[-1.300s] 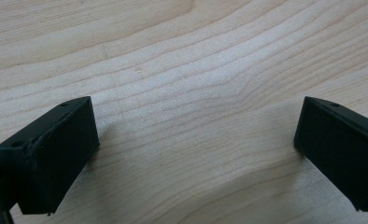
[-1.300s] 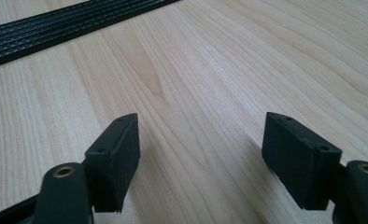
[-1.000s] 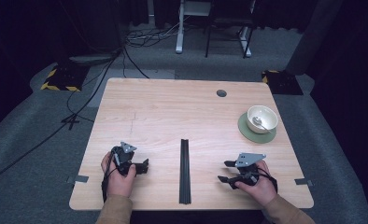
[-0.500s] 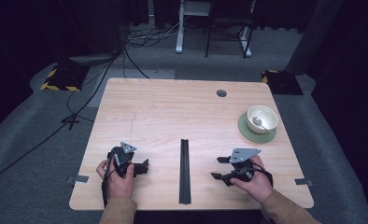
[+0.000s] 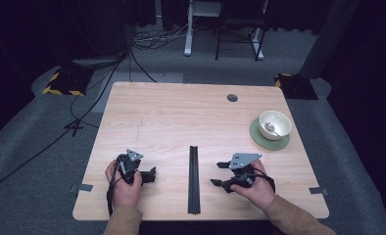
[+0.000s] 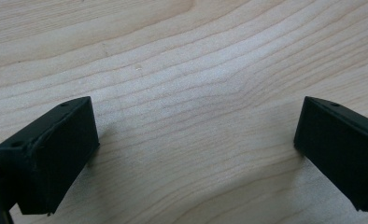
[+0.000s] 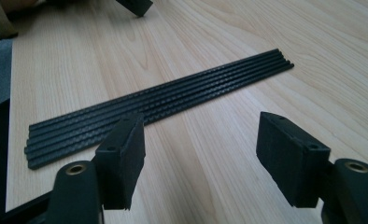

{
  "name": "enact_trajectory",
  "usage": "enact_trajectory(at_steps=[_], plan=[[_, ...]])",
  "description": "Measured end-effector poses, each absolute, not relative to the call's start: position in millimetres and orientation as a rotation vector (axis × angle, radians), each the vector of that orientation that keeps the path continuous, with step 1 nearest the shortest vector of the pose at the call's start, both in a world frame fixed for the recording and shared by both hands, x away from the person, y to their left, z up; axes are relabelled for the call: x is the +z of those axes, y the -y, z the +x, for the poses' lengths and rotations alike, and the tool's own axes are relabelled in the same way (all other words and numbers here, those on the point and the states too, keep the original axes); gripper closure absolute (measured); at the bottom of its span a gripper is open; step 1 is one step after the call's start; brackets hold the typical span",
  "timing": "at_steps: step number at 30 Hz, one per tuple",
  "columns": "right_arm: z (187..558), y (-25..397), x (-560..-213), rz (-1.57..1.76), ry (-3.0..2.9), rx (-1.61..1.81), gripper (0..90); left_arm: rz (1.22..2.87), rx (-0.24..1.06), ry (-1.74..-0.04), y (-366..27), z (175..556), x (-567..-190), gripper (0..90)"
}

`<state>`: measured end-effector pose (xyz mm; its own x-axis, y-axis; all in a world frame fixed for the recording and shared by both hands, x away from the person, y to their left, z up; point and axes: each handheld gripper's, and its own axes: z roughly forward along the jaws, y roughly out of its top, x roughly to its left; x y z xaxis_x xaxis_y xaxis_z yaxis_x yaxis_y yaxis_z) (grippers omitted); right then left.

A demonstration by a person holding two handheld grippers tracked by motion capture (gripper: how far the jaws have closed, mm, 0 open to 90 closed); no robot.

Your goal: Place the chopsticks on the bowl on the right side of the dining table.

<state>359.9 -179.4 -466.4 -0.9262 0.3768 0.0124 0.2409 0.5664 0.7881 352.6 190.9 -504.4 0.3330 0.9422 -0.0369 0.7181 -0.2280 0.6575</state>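
Both grippers sit low at the near edge of the table point(image 5: 132, 107). Over the last second the right gripper point(image 5: 222, 173) has slid leftward toward the black rods point(image 5: 194, 178), which suggests it is lining up to pick one from the bundle. Its jaws stand wide with nothing between them. The rods lie flat just ahead of it, apart from its jaws, though how close is hard to judge. The left gripper point(image 5: 153, 175) is also wide open, resting over bare wood beside the rods.
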Motion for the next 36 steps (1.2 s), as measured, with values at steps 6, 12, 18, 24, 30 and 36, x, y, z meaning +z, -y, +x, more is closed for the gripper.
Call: enact_trajectory(at_steps=[6, 12, 18, 24, 30, 36], plan=[[363, 166, -473, 0.549, -2.613, 1.313, 33.2, 2.024, 0.500, -1.449, -191, 353, -504, 0.1], [365, 153, -481, 0.567, -2.602, 1.307, 33.0, 2.024, 0.500, -1.449, -191, 353, -504, 0.1], [365, 142, -487, 0.599, -2.586, 1.305, 31.6, 2.024, 0.501, -1.449, -191, 353, -504, 0.1], [366, 136, -492, 0.562, -2.595, 1.267, 30.8, 2.024, 0.501, -1.450, -191, 353, -504, 0.1], [366, 134, -497, 0.567, -2.586, 1.259, 30.1, 2.023, 0.500, -1.449, -191, 353, -504, 0.1], [364, 131, -499, 0.612, -2.583, 1.277, 30.1, 2.023, 0.501, -1.450, -191, 353, -504, 0.1]])
